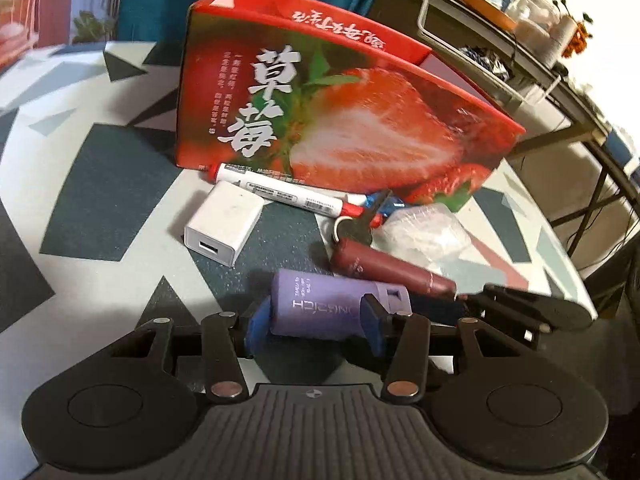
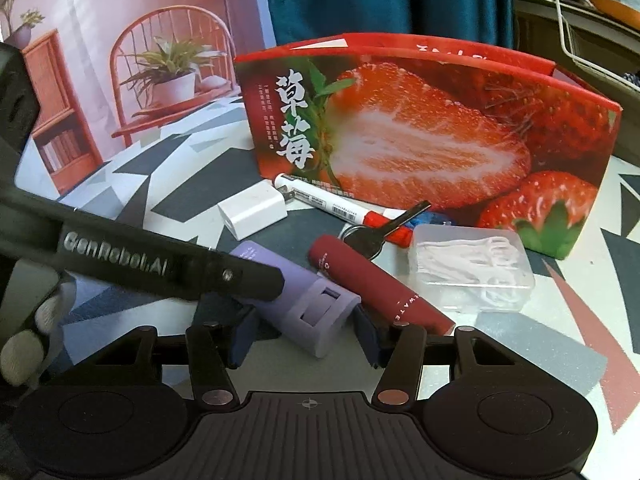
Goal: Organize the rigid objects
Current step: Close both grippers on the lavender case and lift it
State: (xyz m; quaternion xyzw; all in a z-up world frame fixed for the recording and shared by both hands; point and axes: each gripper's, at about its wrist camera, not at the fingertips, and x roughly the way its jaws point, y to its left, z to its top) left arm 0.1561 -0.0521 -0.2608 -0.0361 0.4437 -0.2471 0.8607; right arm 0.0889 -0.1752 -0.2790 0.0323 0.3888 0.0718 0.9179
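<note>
A purple plastic case [image 1: 320, 304] lies on the patterned tabletop, and the blue pads of my left gripper [image 1: 316, 324] press on it from both sides. In the right wrist view the same case [image 2: 308, 308] has its slotted end between the pads of my right gripper [image 2: 304, 338], with a dark gap showing at the left pad. One black finger [image 2: 240, 276] of the left gripper crosses over the case there. A maroon tube [image 1: 392, 272] lies just right of the case. The red strawberry box [image 1: 340, 120] stands open-topped behind.
In front of the box lie a white USB charger [image 1: 224, 228], a white marker with a red cap [image 1: 280, 192], a key on a ring [image 2: 384, 228] and a clear plastic box [image 2: 472, 268]. A gloved hand [image 2: 24, 340] is at the left. Cluttered shelves [image 1: 520, 20] stand beyond the table edge.
</note>
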